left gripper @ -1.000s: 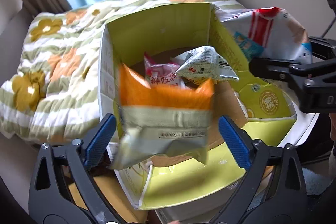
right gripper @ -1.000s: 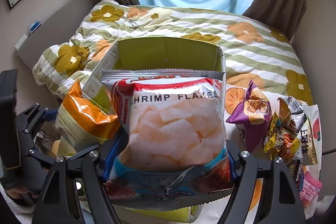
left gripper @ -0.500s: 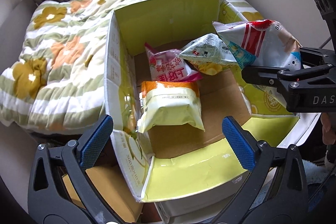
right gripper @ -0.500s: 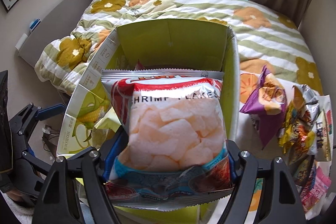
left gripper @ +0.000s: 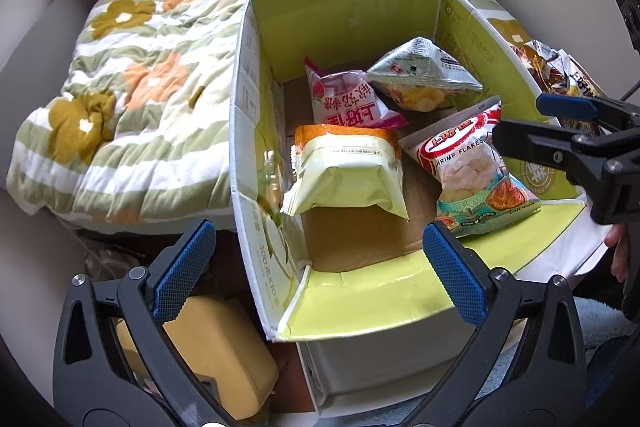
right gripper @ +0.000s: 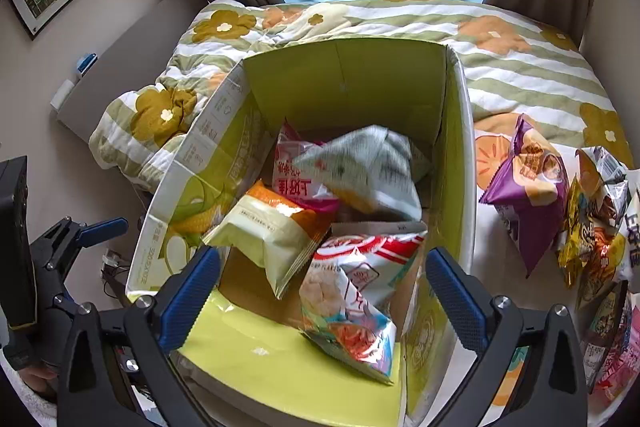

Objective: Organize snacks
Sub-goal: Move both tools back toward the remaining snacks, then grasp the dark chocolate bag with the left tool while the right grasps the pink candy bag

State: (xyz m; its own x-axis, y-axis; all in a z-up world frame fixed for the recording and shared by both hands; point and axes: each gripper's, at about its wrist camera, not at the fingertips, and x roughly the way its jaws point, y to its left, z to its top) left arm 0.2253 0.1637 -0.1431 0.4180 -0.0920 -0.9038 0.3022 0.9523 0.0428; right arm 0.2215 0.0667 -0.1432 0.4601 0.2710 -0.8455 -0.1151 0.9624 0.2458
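Since the earlier frames the shrimp flakes bag has left the right tool, whose jaws have just been opening and now stand wide with nothing pressed between their pads; the bag lies below them in the lower right of the box, propped against the near right corner. The orange and cream packet, in mid-air a second ago, now rests on the cardboard floor left of centre in the left wrist view, with the pink packet and the grey-green packet behind it toward the far wall. The left tool is likewise spread and empty, at the bottom of its own frame over the box's near flap. The step in hand looks like the release of a pair of snacks, one from each side, so the drop-off seems finished for both. At the right edge of the right wrist view, the purple bag and a heap of other wrappers lie on the bed beside the box, outside it. The next move probably calls for carrying the right tool across to that heap, most likely to the purple bag nearest the box wall, and closing on its crimped edge without dragging neighbours along.
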